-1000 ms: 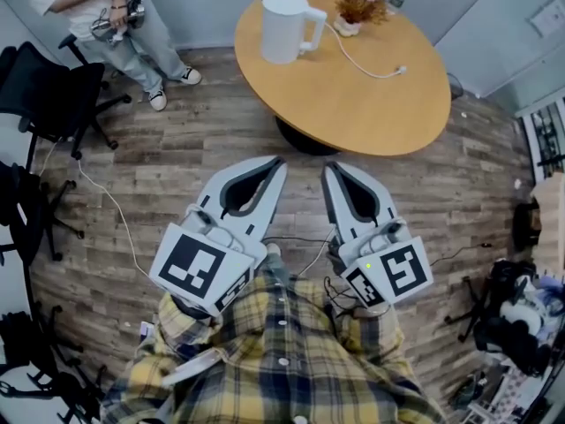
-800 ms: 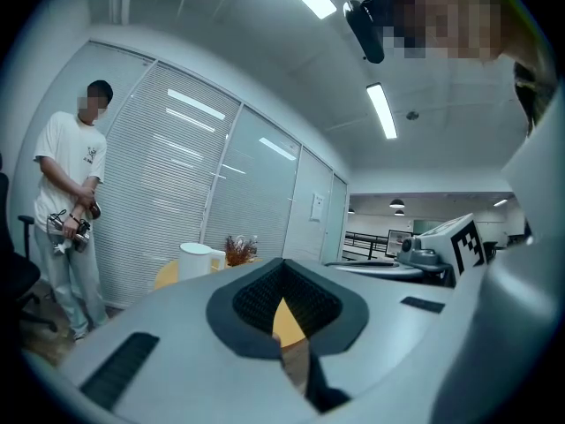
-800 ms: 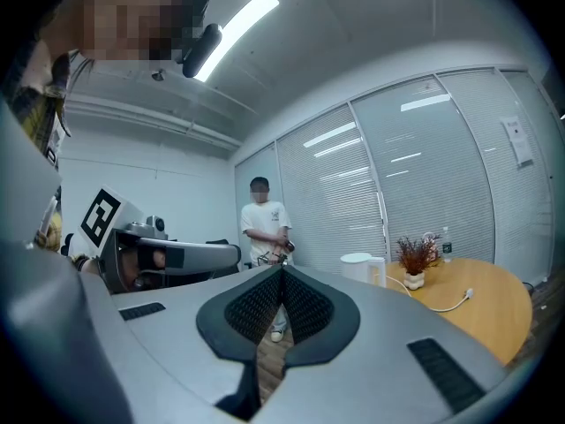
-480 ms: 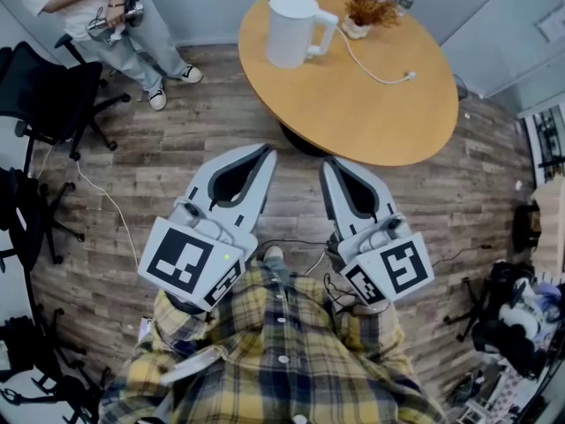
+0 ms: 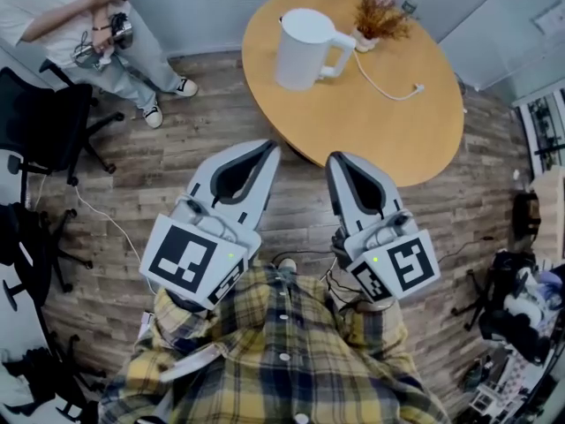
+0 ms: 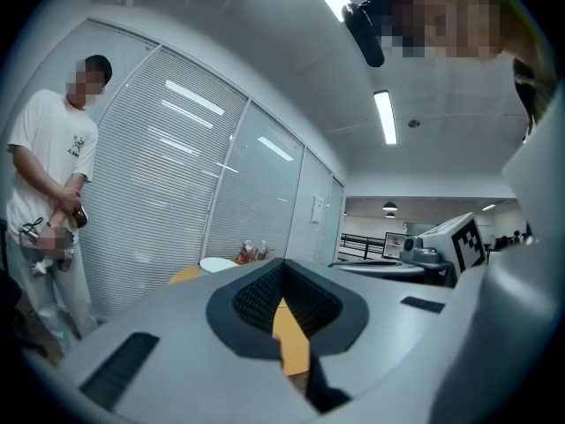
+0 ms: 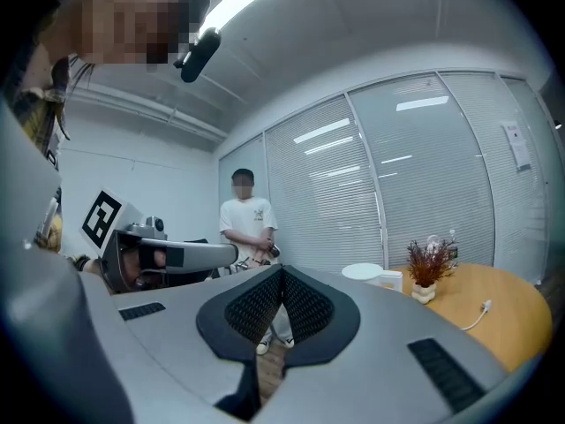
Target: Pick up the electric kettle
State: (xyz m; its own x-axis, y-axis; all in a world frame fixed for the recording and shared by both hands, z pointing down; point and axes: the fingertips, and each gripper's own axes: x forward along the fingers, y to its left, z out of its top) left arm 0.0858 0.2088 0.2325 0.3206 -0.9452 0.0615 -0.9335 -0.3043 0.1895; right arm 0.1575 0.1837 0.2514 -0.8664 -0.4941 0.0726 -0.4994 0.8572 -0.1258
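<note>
You're short of the table, both claws level out in front. Your left gripper (image 5: 270,148) is closed tip to tip with nothing in it, and your right gripper (image 5: 335,157) is pinched closed and empty too. The tall white plastic electric kettle (image 5: 305,49) stands upright on the far part of the round light-wood table (image 5: 388,131), its handle turned to your right, toward the small pot of dried flowers (image 5: 380,20). A thin white cable (image 5: 388,82) trails across the tabletop from beside the handle. Spread the right jaws before you arrive, come in level at the handle and close on its middle. Stay clear of the pot and cable, then lift straight up.
</note>
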